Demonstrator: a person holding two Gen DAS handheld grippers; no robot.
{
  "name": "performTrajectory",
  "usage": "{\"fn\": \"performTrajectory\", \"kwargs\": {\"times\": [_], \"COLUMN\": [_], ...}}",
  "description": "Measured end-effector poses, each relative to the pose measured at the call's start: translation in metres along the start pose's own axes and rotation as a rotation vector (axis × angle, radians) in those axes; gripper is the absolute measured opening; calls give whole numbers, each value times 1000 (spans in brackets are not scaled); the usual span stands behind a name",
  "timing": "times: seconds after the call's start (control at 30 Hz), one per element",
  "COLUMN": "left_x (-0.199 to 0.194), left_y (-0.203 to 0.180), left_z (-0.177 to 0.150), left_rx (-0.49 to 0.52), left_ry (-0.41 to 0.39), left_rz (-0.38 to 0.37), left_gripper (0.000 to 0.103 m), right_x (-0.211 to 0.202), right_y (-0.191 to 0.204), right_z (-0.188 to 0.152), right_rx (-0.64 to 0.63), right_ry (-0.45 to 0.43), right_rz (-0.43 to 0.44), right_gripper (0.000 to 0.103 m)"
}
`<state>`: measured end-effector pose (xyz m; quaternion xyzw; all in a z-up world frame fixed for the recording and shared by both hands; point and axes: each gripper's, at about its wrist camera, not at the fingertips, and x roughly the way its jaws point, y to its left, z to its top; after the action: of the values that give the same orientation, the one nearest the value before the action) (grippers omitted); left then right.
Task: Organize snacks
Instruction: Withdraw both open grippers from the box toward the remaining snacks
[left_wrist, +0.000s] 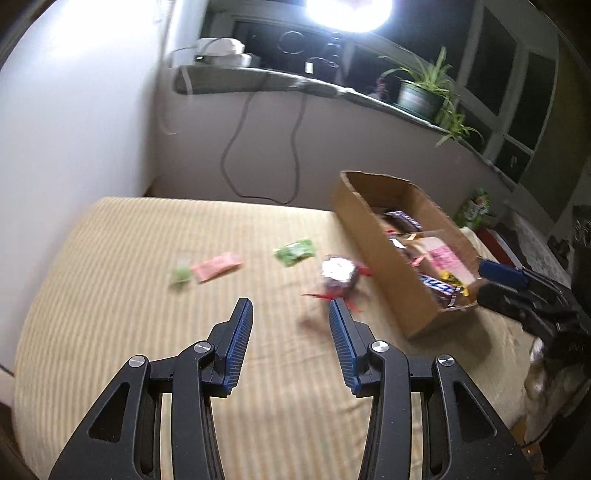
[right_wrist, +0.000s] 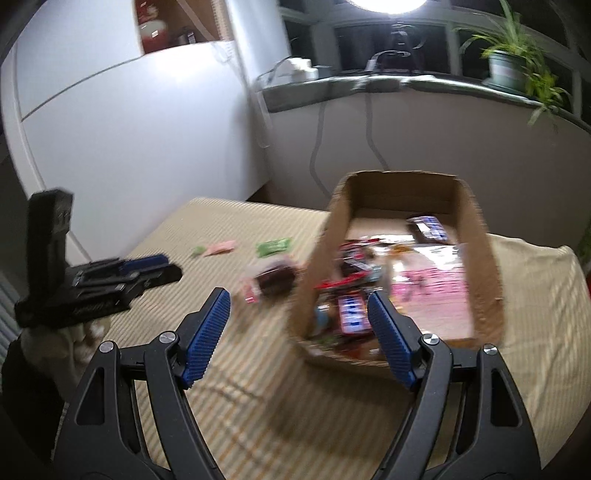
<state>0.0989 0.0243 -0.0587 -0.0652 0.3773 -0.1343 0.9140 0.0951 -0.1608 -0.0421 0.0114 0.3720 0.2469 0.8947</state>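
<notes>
Black grippers (left_wrist: 291, 308) (right_wrist: 299, 299) w/ ribbed blue pads (left_wrist: 240, 343), silver screws (left_wrist: 380, 346)

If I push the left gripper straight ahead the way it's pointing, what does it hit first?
Most likely the dark, red-trimmed snack packet, lying just past the left gripper by its right fingertip. The jaws are open and empty. Depth is blurry, so it might touch the striped tablecloth first.

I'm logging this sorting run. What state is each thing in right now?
left gripper: open, empty
right gripper: open, empty
cardboard box: open-topped, partly filled with snacks
dark wrapped snack: loose on the cloth beside the box
green packet: loose on the cloth
pink packet: loose on the cloth
</notes>
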Motion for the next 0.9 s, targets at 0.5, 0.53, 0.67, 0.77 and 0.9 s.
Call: {"fn": "performTrajectory", "kwargs": {"times": [0.5,0.53,0.67,0.77,0.9], "left_x": [12,15,28,39,54], "left_y": [56,59,72,80,85], "left_z": [2,4,9,12,16], "left_rx": [-41,-43,-51,-63,-69], "left_ry": [16,18,28,37,48], "left_rz": [54,57,65,58,47], "left_gripper": [42,42,42,42,42], "right_x": [60,64,83,97,112], "right_y": [57,58,64,72,84], "right_z": [-4,-3,-2,-2,-2], "right_rx": [31,47,106,108,85], "right_ry": [118,119,113,95,73], "right_rz": [73,52,-17,-100,-237], "right_gripper": [79,79,79,79,79]}}
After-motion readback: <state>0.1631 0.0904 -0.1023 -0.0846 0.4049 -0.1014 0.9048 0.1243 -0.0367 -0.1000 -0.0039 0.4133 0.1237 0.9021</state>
